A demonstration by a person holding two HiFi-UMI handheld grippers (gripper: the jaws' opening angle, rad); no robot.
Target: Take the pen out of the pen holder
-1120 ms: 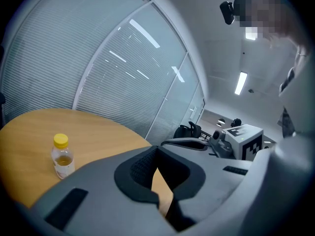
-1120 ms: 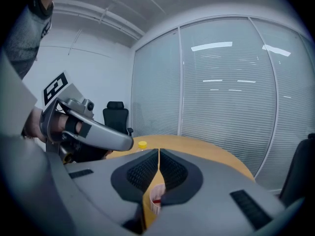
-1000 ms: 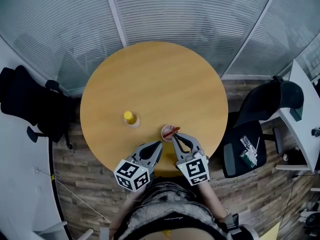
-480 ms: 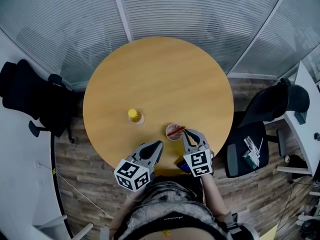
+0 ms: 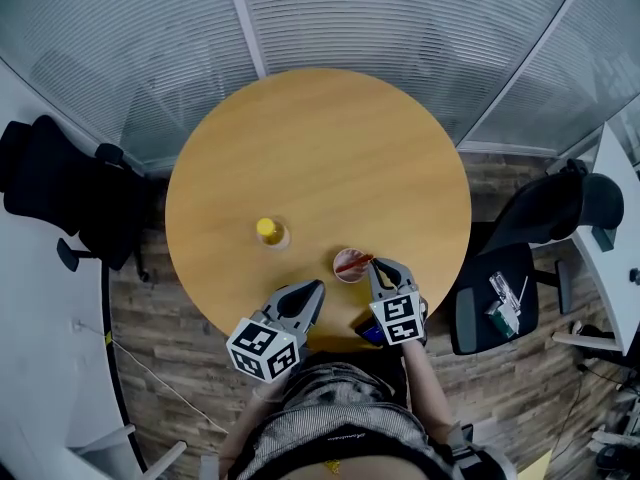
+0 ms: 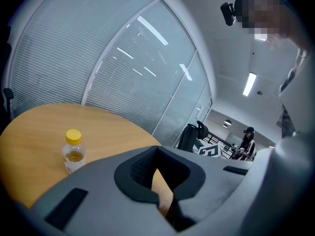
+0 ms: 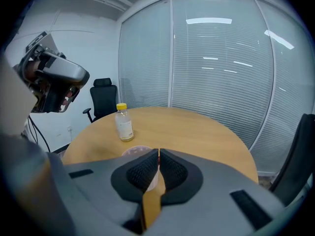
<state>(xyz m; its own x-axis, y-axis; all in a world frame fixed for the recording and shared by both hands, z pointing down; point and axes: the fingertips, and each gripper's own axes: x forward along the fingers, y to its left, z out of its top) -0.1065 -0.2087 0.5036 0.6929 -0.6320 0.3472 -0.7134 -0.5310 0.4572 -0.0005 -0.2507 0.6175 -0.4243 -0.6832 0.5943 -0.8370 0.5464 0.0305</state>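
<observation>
The right gripper point(image 5: 375, 262) pinches the thin red pen point(image 5: 355, 262) at the small pink round holder point(image 5: 340, 269). The left gripper point(image 5: 316, 288) is closed, empty.

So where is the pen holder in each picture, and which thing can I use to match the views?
Head view: the pen holder stands near the table's close edge, right of centre.
Left gripper view: not in it.
Right gripper view: low centre, partly hidden behind the right hand-held gripper.
Shared landmark: the yellow-capped bottle, seen in all three views.
</observation>
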